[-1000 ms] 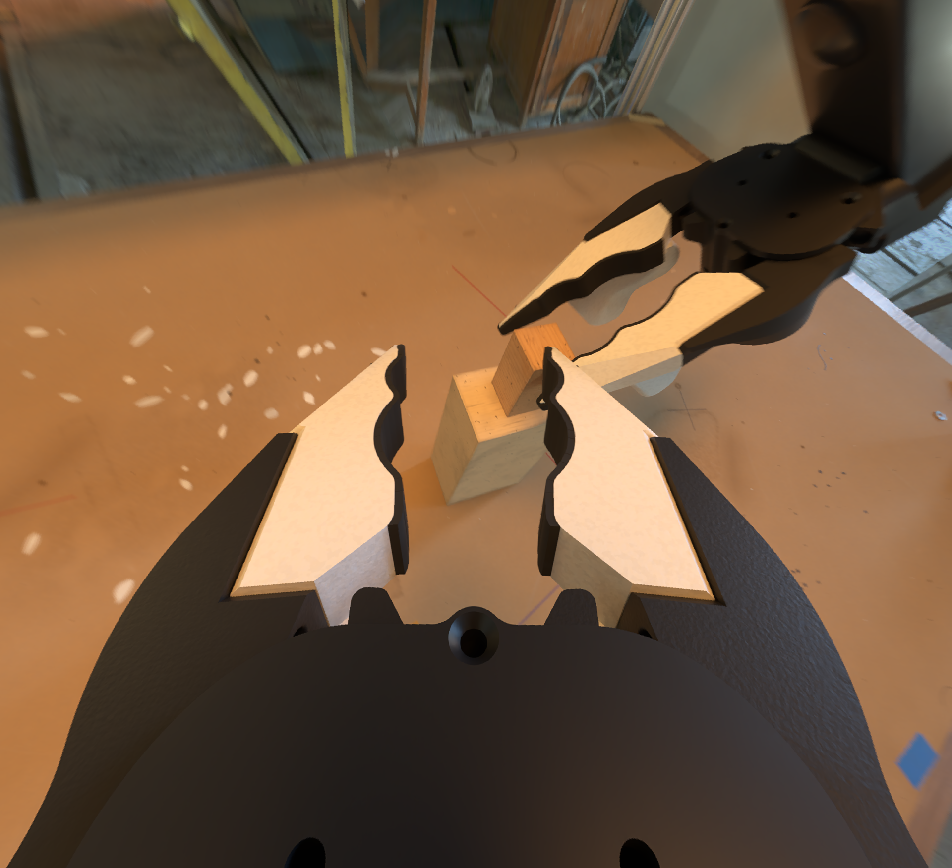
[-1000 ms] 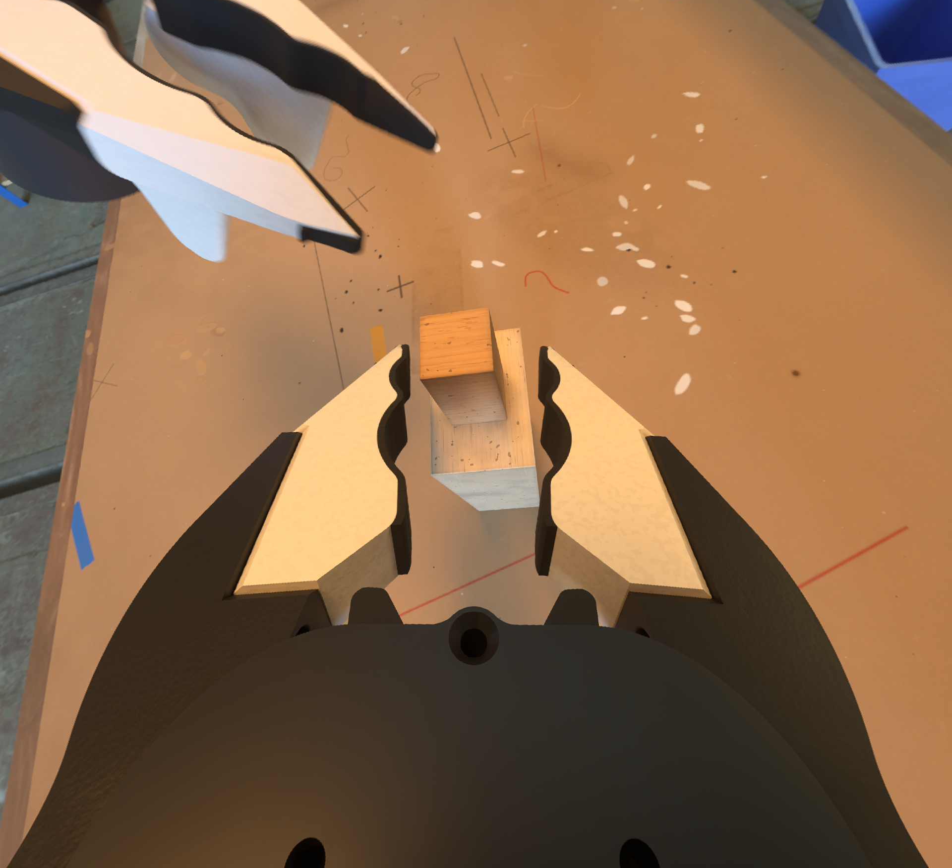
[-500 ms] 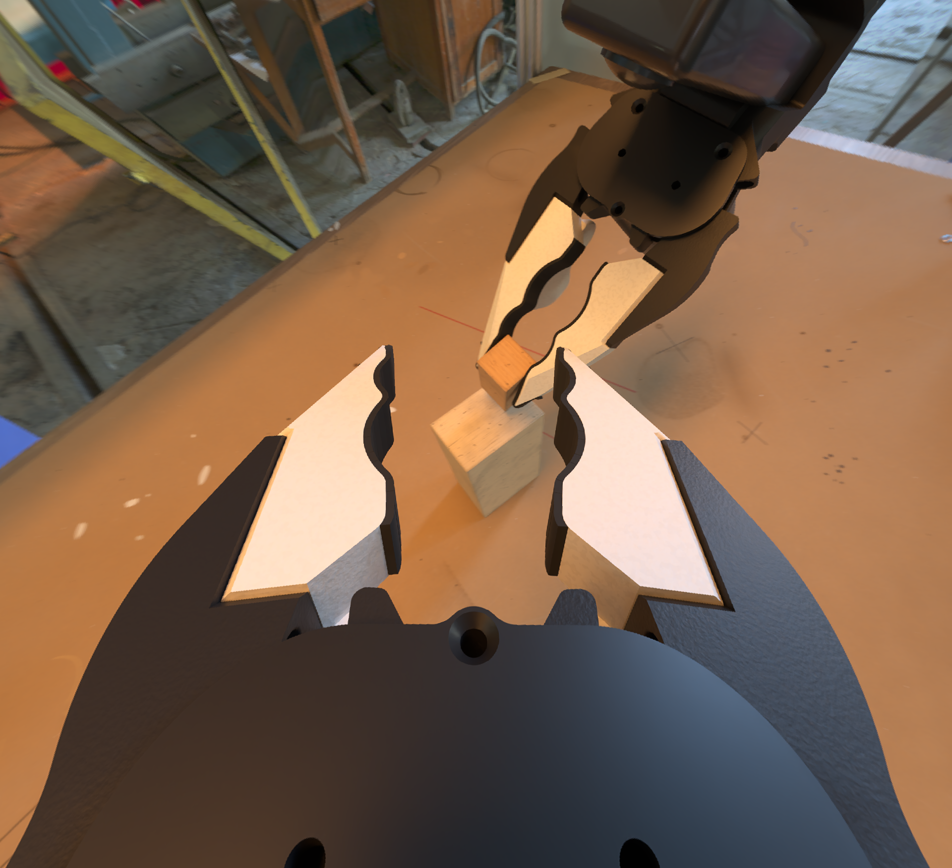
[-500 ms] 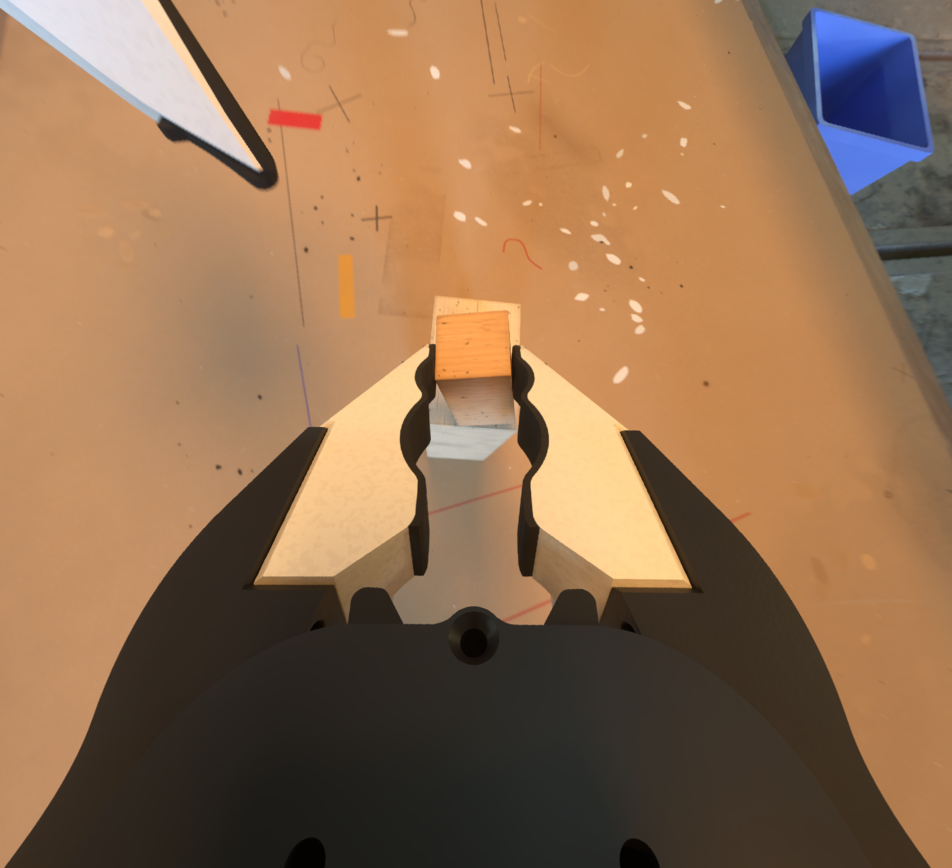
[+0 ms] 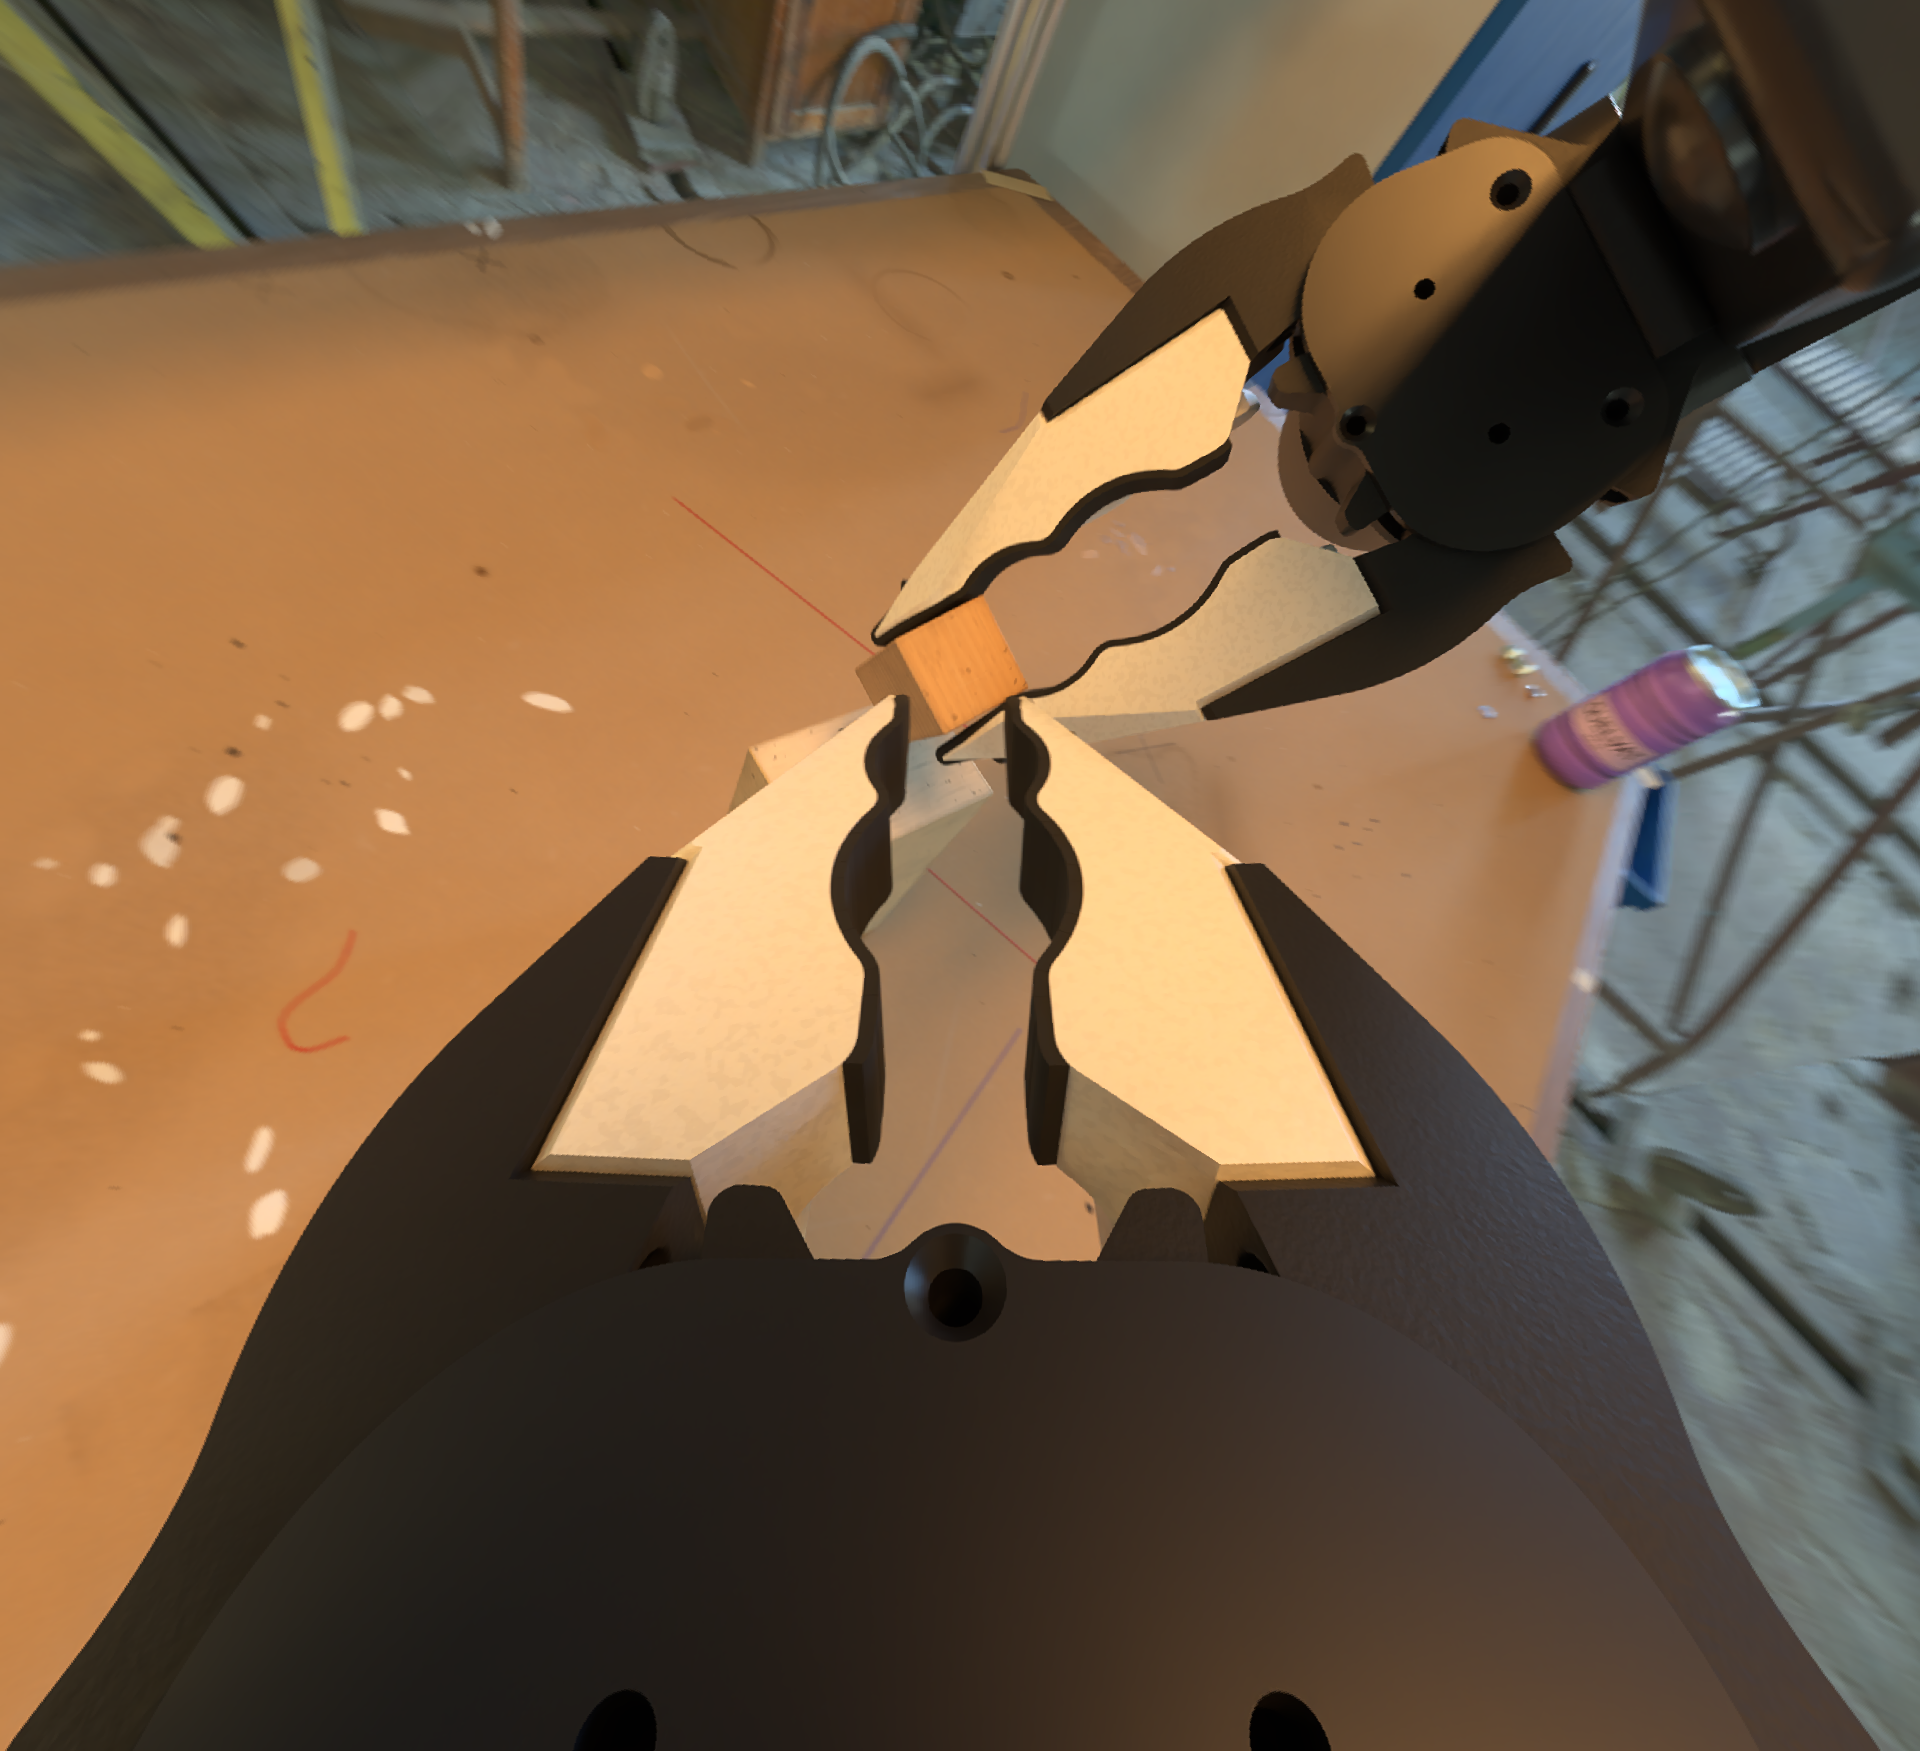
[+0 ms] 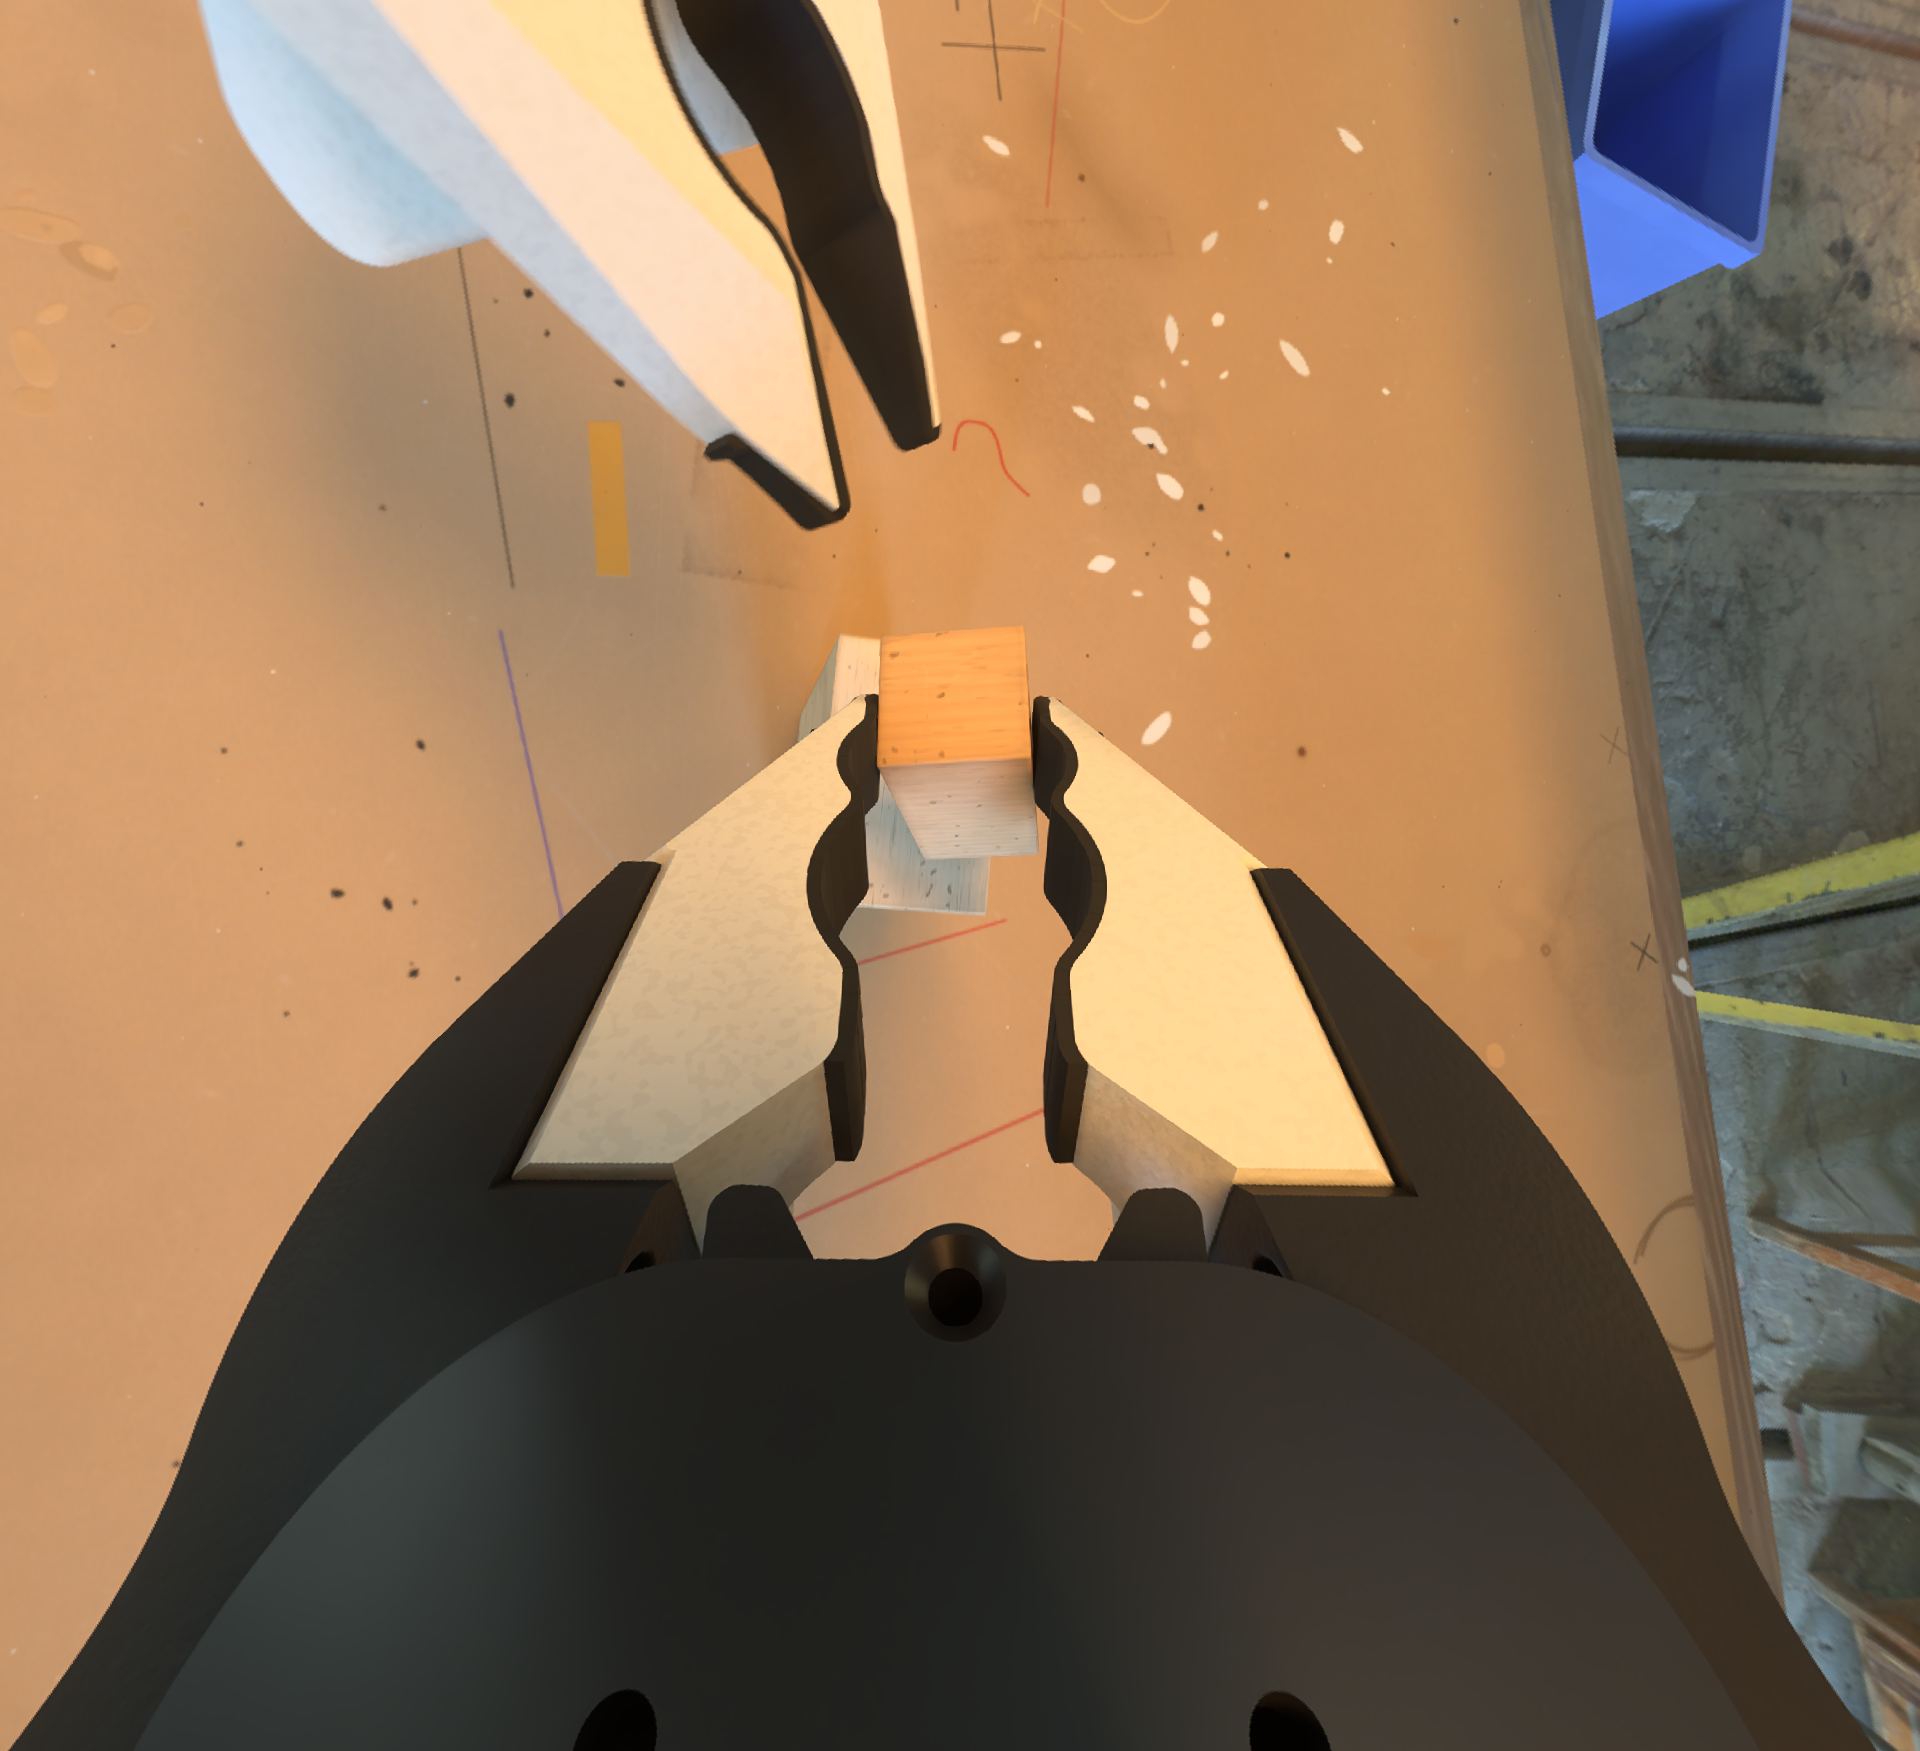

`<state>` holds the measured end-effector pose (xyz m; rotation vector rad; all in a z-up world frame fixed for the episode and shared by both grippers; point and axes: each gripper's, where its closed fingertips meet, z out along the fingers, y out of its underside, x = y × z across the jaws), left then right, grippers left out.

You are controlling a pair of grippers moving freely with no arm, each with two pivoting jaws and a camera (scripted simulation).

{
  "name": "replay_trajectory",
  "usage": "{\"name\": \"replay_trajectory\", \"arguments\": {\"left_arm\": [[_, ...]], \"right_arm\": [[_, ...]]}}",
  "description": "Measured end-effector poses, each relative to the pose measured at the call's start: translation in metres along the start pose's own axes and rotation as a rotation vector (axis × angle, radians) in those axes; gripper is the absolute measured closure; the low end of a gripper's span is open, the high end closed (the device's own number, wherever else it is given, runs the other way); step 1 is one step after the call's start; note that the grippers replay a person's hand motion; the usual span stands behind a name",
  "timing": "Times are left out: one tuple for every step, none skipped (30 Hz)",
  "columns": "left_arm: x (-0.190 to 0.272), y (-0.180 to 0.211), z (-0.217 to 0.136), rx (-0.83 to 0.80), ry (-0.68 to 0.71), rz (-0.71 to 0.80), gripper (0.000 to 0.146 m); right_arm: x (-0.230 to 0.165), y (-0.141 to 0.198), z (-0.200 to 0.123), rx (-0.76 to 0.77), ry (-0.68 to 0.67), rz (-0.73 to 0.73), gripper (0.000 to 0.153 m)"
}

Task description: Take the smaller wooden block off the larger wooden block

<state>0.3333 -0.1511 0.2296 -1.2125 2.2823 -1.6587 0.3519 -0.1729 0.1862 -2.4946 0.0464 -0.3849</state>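
Note:
The smaller wooden block [image 6: 951, 693], orange-brown, is clamped between my right gripper's [image 6: 954, 714] fingertips. It sits tilted just over the larger pale wooden block [image 6: 925, 875], which rests on the table; any contact between them is hidden. In the left wrist view the smaller block [image 5: 951, 673] shows in the right gripper [image 5: 920, 693], above the larger block [image 5: 769, 756]. My left gripper [image 5: 956, 709] hovers over the larger block, its jaws narrowed to a small gap with nothing between them. It also shows in the right wrist view [image 6: 873, 475], above and beyond the blocks.
The orange-brown table [image 5: 416, 506] carries white flecks and drawn marks. A purple can [image 5: 1631, 714] lies near its right edge. A blue bin [image 6: 1673, 91] stands off the table's side. The table's far edge runs close behind the blocks.
My right gripper closed on the smaller block and tilted it up from the larger one. My left gripper's jaws narrowed and it moved in over the larger block.

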Motion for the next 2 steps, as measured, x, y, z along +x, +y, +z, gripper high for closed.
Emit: {"name": "replay_trajectory", "arguments": {"left_arm": [[-0.0036, 0.0020, -0.0024, -0.006, 0.034, -0.034, 0.133], [-0.0069, 0.0032, -0.0044, -0.008, 0.063, -0.066, 0.135]], "right_arm": [[0.0002, -0.0027, 0.0014, 0.002, 0.001, 0.000, 0.124], [0.0002, -0.0050, 0.0026, 0.010, 0.000, 0.007, 0.124]]}}
